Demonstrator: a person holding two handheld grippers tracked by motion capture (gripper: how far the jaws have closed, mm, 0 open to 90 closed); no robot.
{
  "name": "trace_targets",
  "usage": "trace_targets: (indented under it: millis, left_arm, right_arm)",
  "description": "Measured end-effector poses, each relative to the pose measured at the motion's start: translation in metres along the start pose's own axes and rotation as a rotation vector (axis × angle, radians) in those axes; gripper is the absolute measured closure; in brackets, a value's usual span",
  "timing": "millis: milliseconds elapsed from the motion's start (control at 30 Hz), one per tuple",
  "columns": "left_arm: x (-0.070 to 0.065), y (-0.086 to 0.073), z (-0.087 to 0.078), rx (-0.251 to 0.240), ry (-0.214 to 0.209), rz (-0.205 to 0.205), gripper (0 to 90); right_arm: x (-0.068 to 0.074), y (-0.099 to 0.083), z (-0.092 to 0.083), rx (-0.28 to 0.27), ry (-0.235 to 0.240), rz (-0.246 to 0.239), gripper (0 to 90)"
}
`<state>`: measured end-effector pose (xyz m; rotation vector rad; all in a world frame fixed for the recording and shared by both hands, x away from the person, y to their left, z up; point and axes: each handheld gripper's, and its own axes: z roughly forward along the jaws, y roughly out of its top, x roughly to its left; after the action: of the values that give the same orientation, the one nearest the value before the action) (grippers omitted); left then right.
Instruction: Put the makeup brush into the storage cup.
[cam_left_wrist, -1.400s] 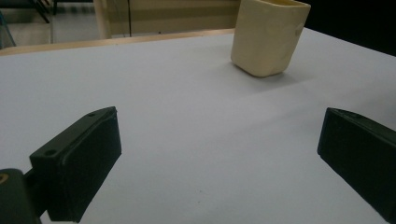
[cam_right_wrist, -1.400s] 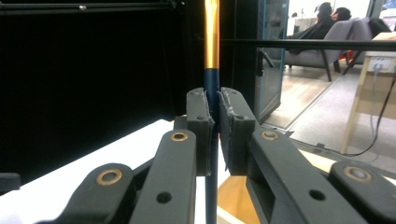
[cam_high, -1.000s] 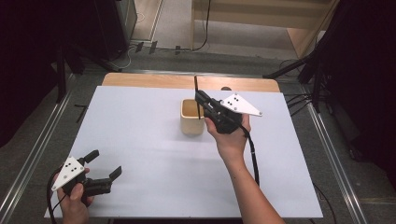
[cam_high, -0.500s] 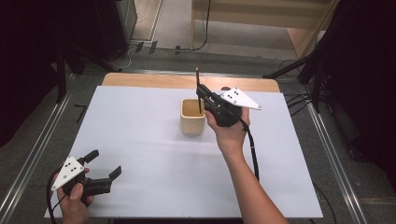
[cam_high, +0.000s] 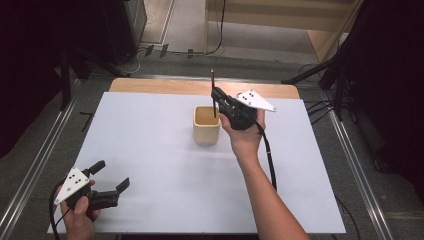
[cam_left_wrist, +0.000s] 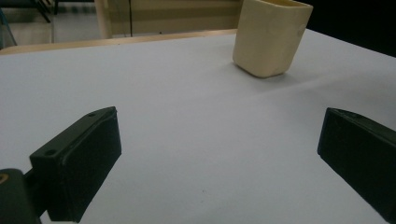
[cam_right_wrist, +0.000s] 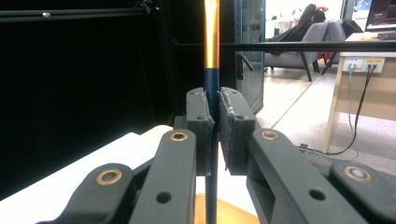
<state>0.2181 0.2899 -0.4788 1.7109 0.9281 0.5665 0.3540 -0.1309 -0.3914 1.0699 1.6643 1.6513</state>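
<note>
Pen over cup, drop-in not yet finished

Right tongs (cam_high: 216, 98) clamped tight on a pen (cam_high: 213, 87), held upright; the right gripper view shows both pads pinching the dark barrel (cam_right_wrist: 211, 100), gold section above. In the high view the pen's lower end hangs at the mouth of the cream cup (cam_high: 206, 126), mid-desk (cam_high: 150, 150); whether the tip is already inside the rim I cannot tell. Done so far, by my reading: pen picked up and brought over the cup. Left: lower it in, let go, draw the hand away. Left tongs (cam_high: 109, 175) idle at the near left corner of the desk, jaws wide apart with nothing between them, well apart from the cup (cam_left_wrist: 271, 37)
</note>
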Motion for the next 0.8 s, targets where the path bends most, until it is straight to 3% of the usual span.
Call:
trace_targets:
  millis: [800]
  left_arm:
    - [0.0,0.0,-0.001,-0.004,0.0,-0.004,0.0]
  right_arm:
    - [-0.004,-0.023,0.015,0.067,-0.021,-0.012,84.6]
